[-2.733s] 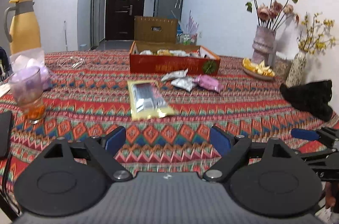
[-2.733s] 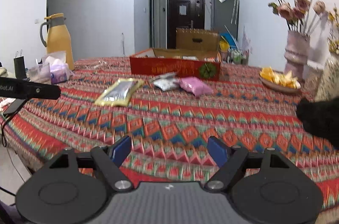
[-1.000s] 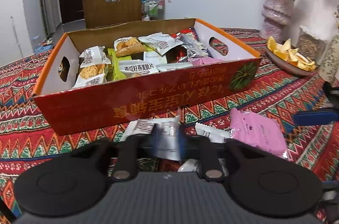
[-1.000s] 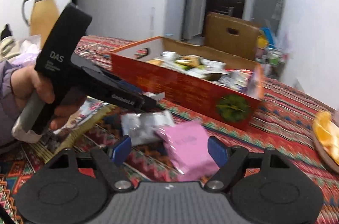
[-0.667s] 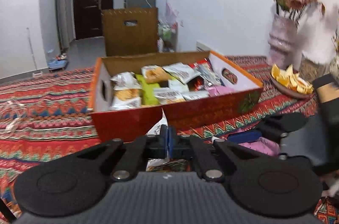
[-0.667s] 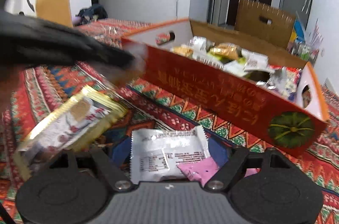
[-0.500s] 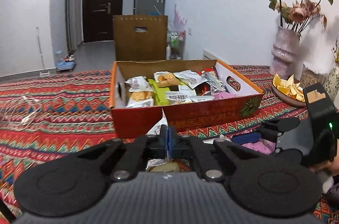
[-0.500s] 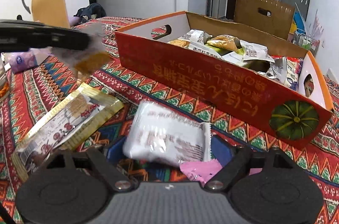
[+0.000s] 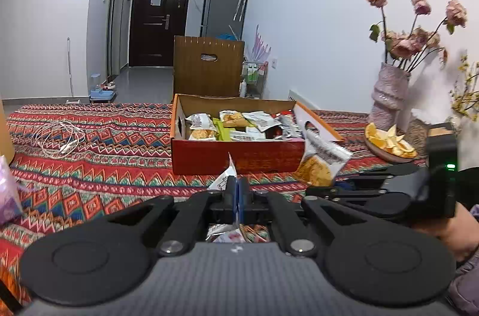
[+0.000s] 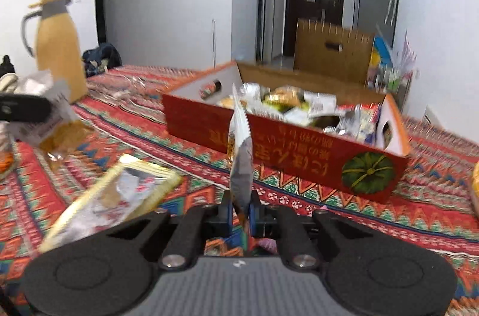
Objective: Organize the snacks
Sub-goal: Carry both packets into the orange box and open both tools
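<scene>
Right gripper (image 10: 239, 208): silver-orange snack packet (image 10: 239, 163)

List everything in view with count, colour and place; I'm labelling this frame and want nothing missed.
Snack box: one, red-orange cardboard, mid-table, full of packets.
Held snack packets: two, white with orange print; one in the right gripper, one in the left.
Yellow-edged packet: one, lying on the cloth left of the box.
Tablecloth: one, red patterned.
White cable: one, coiled on the cloth, left.
Thermos jug: one, yellow, far left.
Vase of dried flowers: one, pinkish, right.
Plate of orange peel: one, right of the box.
Brown crate: one, behind the table.
Left gripper: black, shut on its packet.
Right gripper: black, jaws just closed on its packet.
</scene>
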`<state>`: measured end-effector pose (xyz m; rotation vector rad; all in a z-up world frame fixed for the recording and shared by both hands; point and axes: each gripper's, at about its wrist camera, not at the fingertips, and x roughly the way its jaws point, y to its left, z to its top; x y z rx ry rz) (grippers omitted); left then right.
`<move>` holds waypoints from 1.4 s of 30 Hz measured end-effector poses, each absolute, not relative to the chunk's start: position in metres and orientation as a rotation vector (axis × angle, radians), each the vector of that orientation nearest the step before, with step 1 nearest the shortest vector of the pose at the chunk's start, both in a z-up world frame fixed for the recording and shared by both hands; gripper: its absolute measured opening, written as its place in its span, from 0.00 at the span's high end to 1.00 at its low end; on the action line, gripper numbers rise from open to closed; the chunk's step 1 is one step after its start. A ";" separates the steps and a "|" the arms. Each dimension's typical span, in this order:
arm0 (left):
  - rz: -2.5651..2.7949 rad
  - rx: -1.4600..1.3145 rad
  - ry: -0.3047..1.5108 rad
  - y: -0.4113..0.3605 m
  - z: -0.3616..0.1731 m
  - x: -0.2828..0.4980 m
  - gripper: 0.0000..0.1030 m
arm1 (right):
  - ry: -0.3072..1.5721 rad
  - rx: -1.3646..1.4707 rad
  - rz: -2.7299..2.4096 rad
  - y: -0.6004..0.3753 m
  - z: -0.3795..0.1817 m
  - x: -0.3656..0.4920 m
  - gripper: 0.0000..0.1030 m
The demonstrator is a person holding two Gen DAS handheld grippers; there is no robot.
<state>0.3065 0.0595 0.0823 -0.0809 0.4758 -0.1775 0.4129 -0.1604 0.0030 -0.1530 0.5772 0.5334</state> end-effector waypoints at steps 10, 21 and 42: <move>-0.273 -0.132 0.479 0.027 0.083 0.237 0.98 | 0.562 -0.087 0.548 -0.200 0.025 0.280 0.91; -0.272 -0.117 0.453 0.011 0.091 0.225 0.98 | 0.568 -0.050 0.494 -0.229 0.021 0.245 0.91; -0.176 -0.015 0.455 0.050 0.114 0.526 0.98 | 0.567 -0.184 0.636 -0.149 0.062 0.521 0.91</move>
